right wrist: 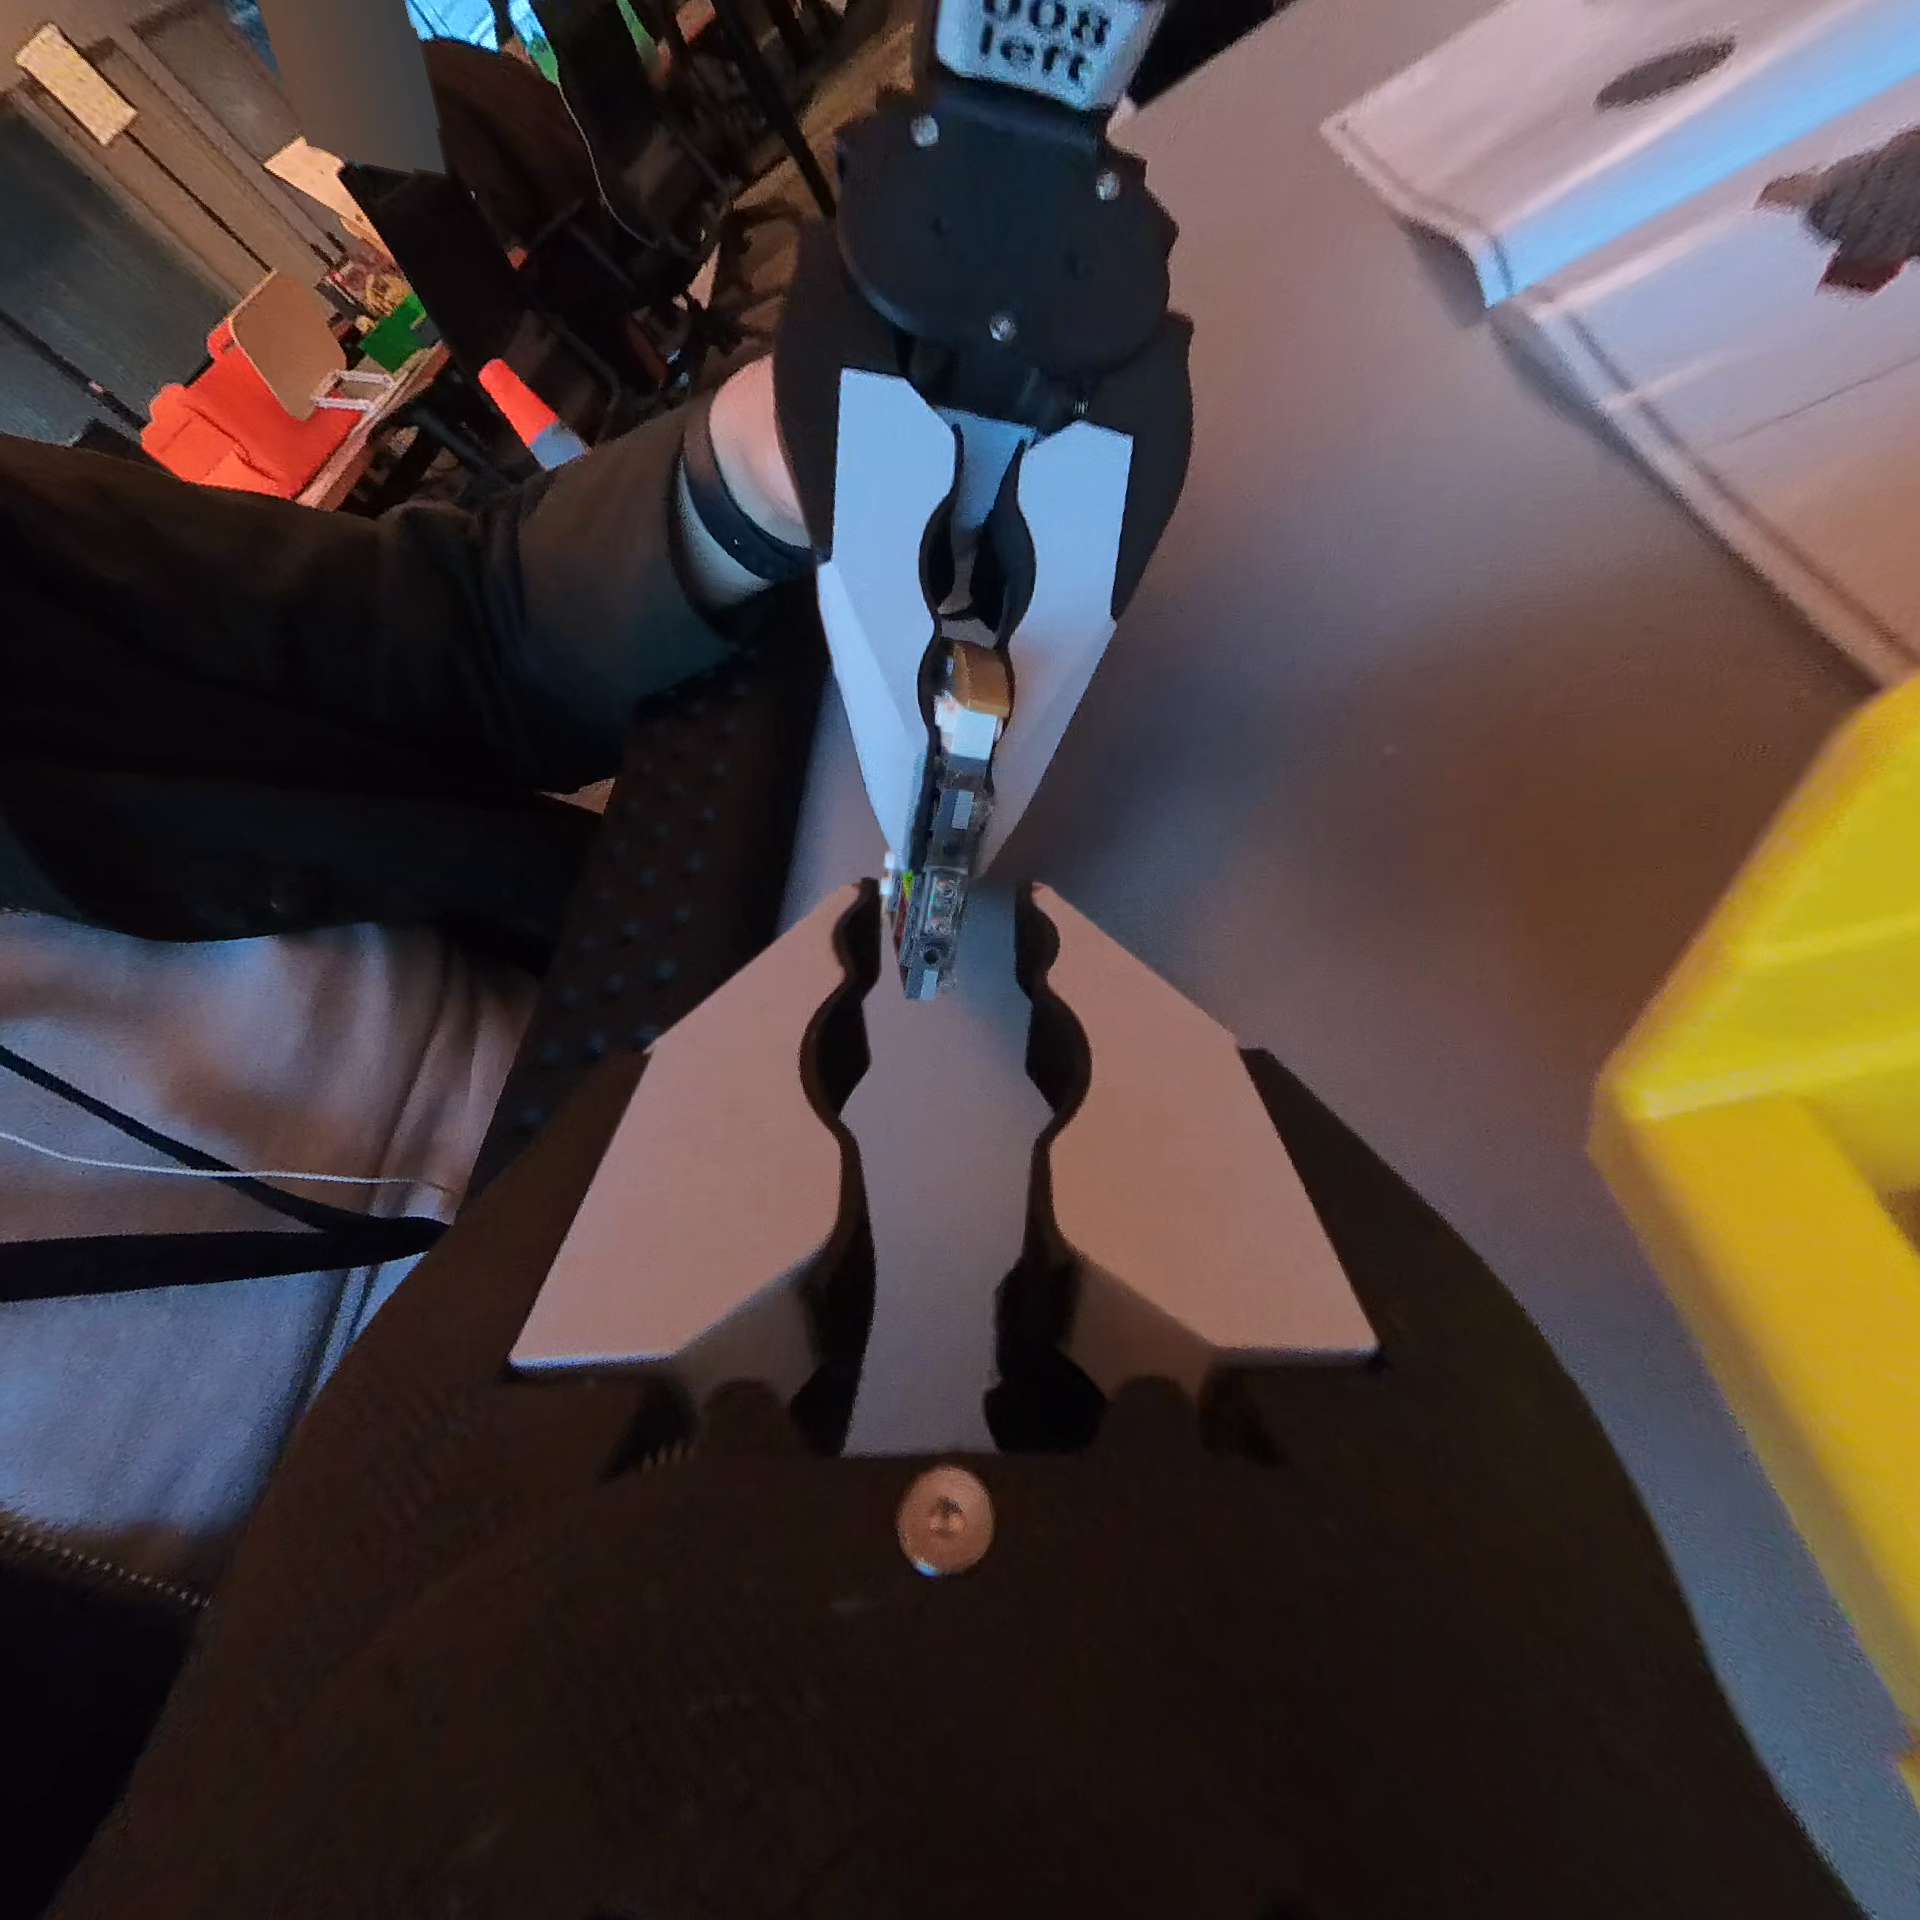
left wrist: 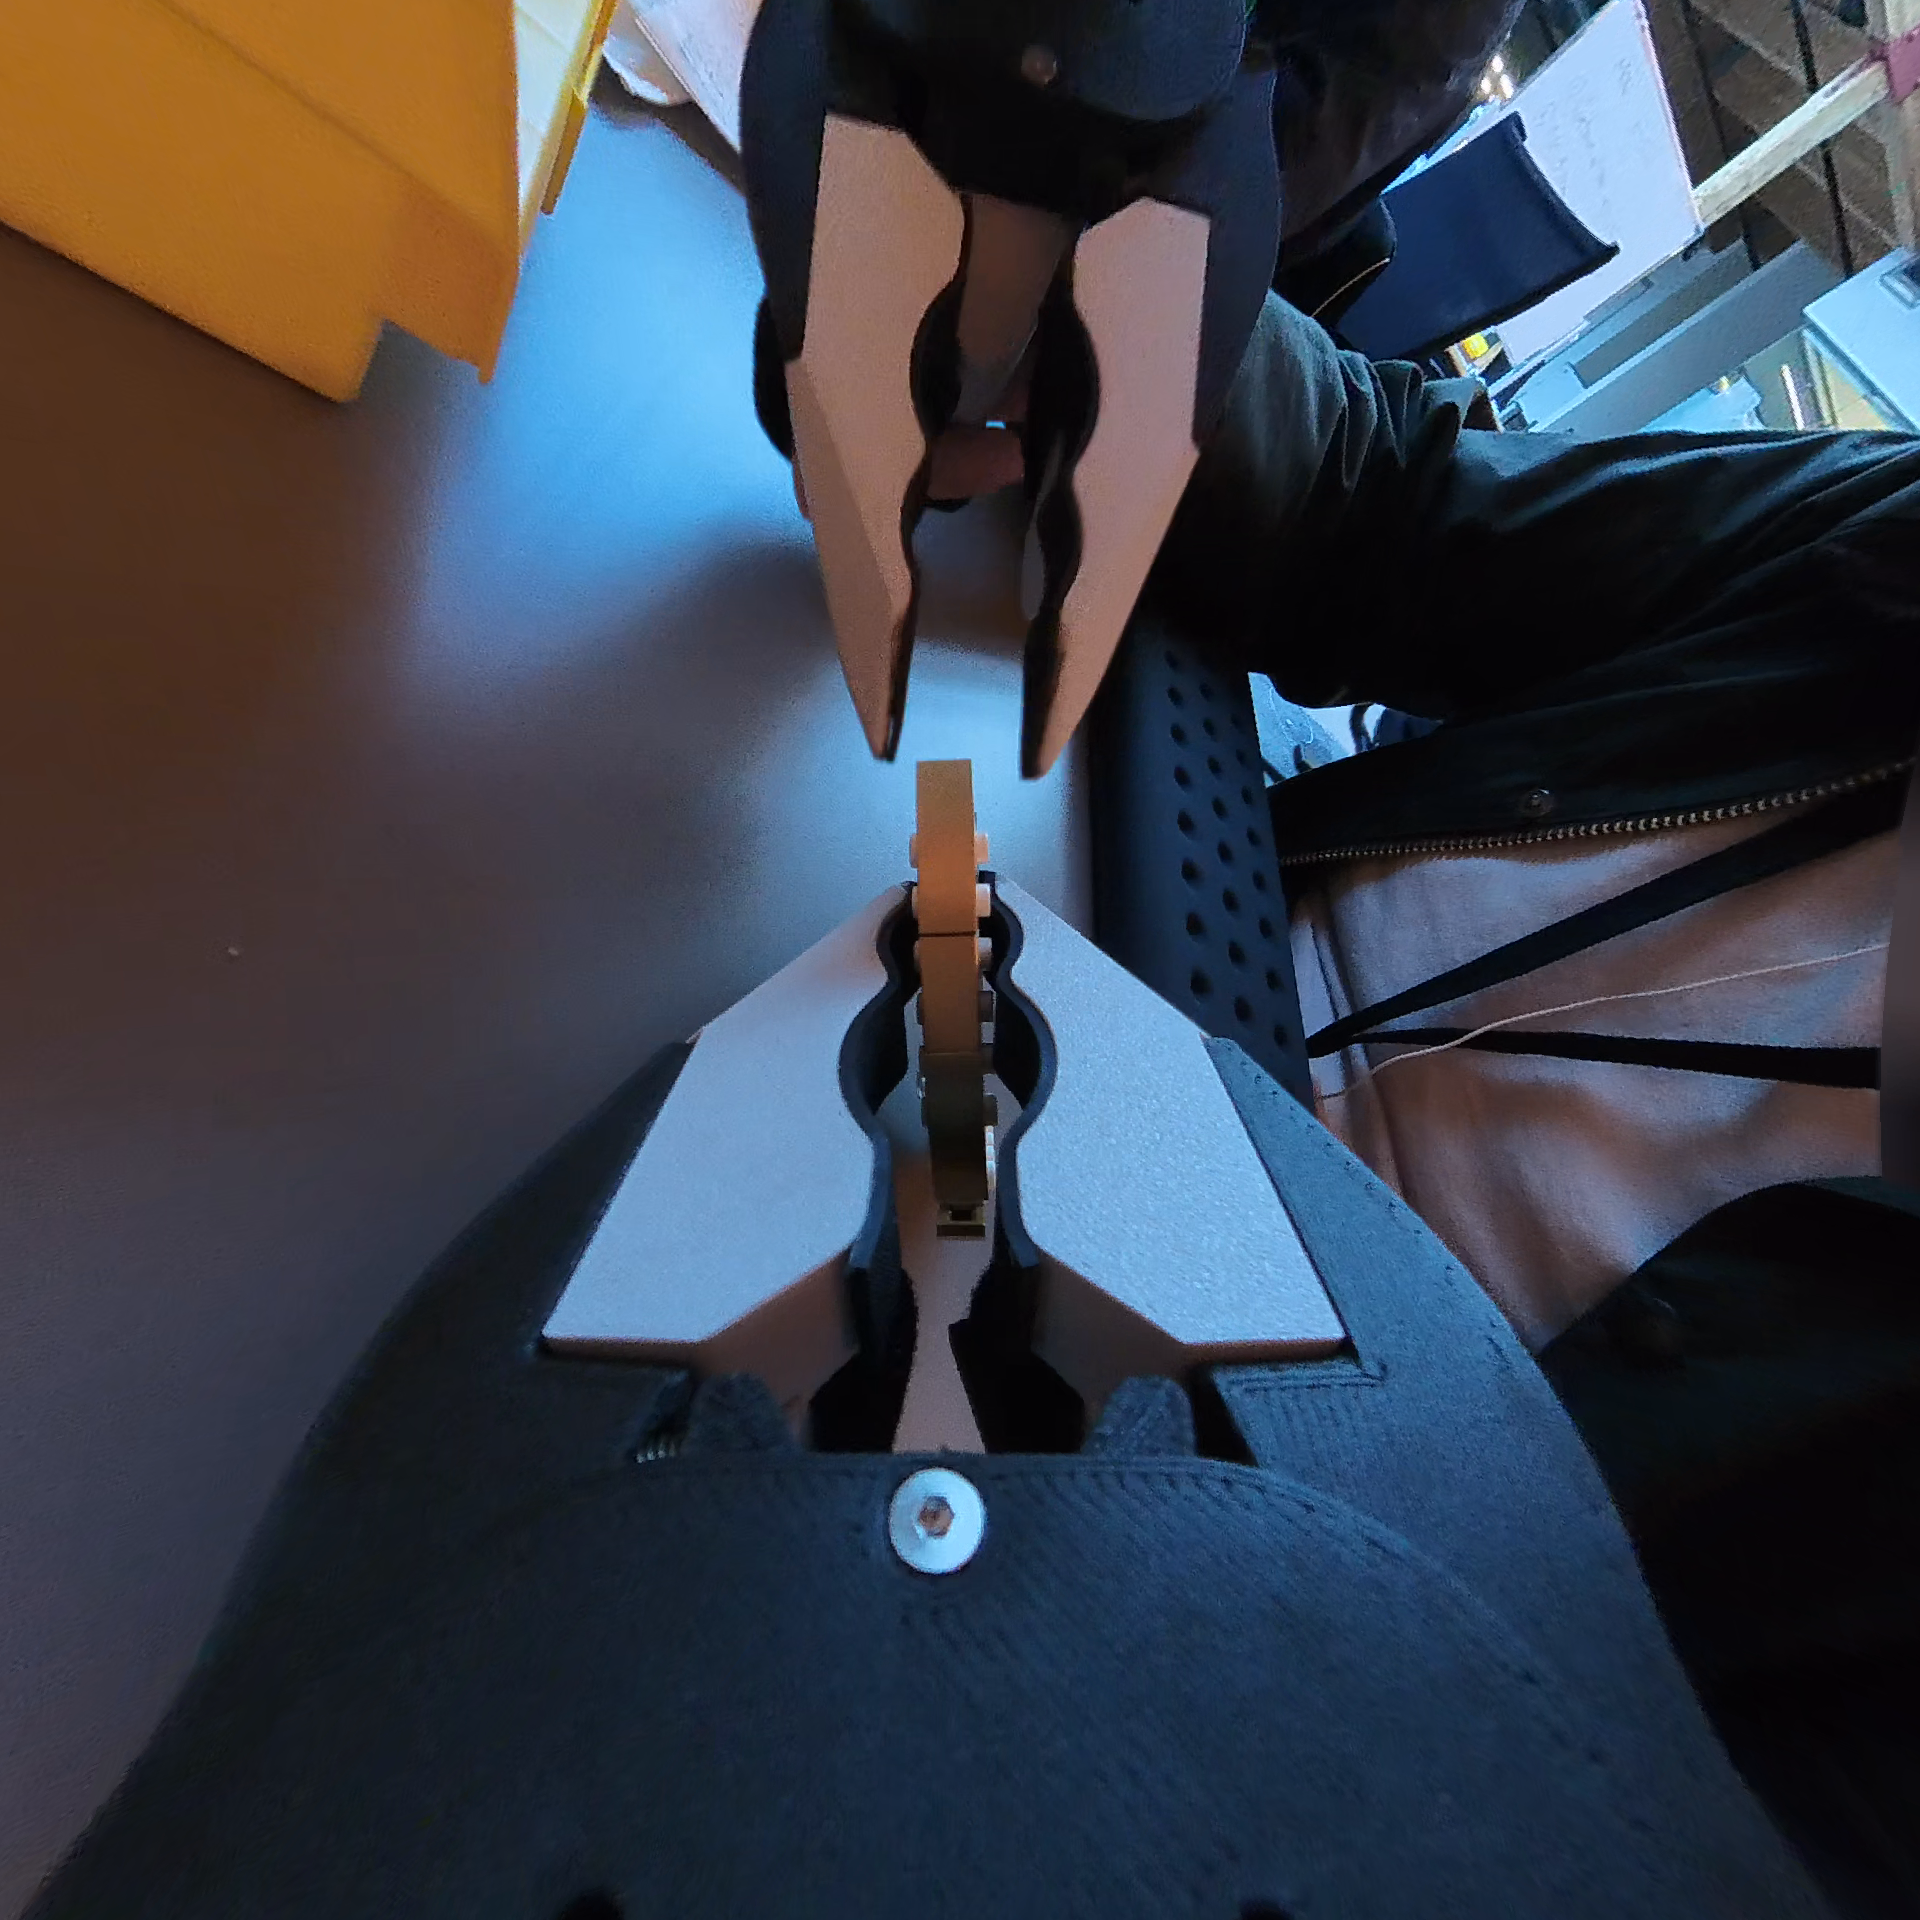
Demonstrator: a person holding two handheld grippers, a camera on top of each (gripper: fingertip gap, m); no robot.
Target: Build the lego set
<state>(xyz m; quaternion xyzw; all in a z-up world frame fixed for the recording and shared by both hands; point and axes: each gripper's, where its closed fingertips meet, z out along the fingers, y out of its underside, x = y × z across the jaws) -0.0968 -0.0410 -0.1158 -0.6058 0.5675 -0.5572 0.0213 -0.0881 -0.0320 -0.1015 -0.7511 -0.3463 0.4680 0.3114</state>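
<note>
The lego assembly (left wrist: 948, 997), a narrow tan and grey strip of joined pieces, is clamped between the fingers of the left gripper (left wrist: 948, 894) above the grey table (left wrist: 364, 831). The right gripper (right wrist: 948, 894) is held released, fingers parted, tips flanking the strip's free end; contact cannot be told.

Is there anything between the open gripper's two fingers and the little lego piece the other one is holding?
Nothing. In the left wrist view, only bare table shows between the right gripper and the lego assembly; the left gripper clamps it.
</note>
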